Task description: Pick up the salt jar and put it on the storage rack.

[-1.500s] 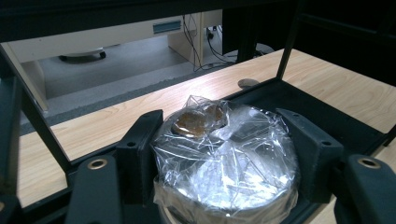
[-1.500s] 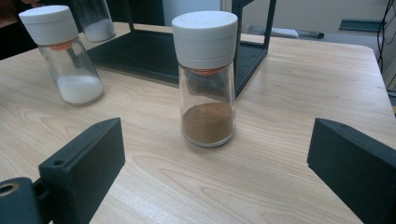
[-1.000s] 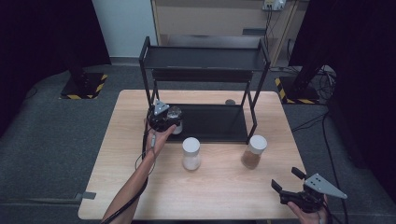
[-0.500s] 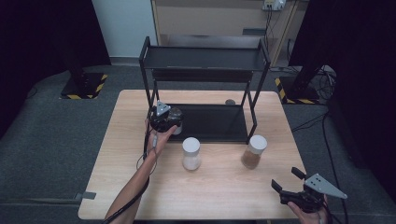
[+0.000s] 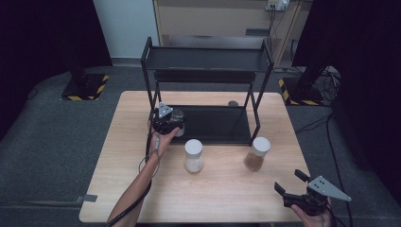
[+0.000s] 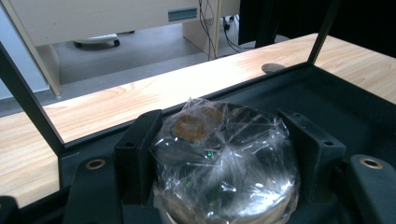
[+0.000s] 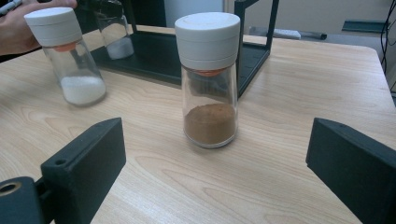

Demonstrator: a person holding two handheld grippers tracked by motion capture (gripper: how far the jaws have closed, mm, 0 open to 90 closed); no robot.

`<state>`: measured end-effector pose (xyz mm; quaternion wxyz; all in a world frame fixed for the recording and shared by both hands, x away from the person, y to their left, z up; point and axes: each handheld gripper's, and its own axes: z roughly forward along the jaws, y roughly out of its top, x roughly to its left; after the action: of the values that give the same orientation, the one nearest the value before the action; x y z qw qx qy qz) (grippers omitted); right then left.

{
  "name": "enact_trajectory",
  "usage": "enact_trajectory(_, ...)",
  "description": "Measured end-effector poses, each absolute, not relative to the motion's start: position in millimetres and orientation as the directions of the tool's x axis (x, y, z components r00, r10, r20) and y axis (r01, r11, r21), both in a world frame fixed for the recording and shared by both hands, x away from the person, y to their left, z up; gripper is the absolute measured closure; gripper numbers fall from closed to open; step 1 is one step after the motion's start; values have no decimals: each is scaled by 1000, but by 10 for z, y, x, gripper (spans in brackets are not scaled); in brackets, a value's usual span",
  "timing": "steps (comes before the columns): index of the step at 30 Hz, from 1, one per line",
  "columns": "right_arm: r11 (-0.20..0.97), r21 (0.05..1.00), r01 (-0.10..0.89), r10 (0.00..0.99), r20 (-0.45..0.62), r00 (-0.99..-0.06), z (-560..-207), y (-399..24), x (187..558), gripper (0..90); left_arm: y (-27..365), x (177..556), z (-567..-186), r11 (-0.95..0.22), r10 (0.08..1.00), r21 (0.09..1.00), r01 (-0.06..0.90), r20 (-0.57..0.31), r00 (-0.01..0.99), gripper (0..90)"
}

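A jar capped with crinkled clear film (image 6: 224,163) sits between the two black jaws of the left tool (image 5: 166,118), which press against its sides, at the front left corner of the black rack's bottom shelf (image 5: 213,124). The left gripper view shows what the high view cannot: brownish round pieces under the film and the jaws tight against the wrap. From above, the person's left hand (image 5: 163,137) and forearm reach in from the worktop's near edge to that corner. The right gripper view catches this jar (image 7: 114,35) from the side, with white powder at its bottom, just beside a hand at the frame's top left. On the wooden worktop (image 5: 142,189), in front of the rack, stand two glass shakers with white caps: one holding white powder (image 5: 193,155) near the middle, one holding brown powder (image 5: 257,153) toward the right edge, well apart from each other. In the right gripper view an orange insert shows under each cap, and the brown shaker (image 7: 209,79) stands upright ahead of the right tool (image 5: 289,182), whose jaws are spread wide with nothing between them, near the worktop's near right corner. No readable writing shows on the shakers.
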<state>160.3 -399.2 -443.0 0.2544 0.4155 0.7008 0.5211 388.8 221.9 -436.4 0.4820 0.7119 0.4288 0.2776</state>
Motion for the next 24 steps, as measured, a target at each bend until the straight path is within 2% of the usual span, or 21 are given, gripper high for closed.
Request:
enact_trajectory(15,113,943,314,844,75,-530,-4431,-3995,1604,52,2208,3900,-4151,-175,864,930,324,-13,503,120)
enact_trajectory(24,113,942,315,844,76,-531,-4427,-3992,1601,52,2250,3836,-3916,-172,851,936,307,-15,524,51)
